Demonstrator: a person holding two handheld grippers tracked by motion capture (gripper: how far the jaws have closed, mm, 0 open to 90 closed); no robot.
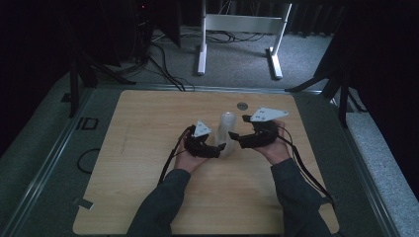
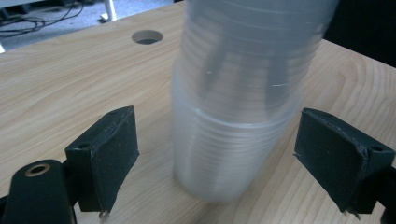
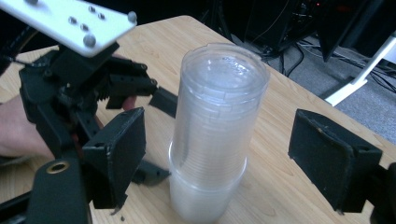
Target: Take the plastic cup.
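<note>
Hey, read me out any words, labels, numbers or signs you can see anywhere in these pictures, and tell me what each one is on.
"ID": dark marks on the grey floor mat left of the wooden table; blurred, so this reading is unsure.
No readable text on the stack of clear plastic cups, the left tool or the right tool.

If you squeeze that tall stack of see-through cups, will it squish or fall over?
Probably both. The stack of cups looks like thin clear plastic, so it likely flexes and weighs little. It stands tall on a narrow base and leans slightly, so a sideways push could tip it.

Overhead and both close tongs cameras share the cup stack (image 1: 226, 133).
</note>
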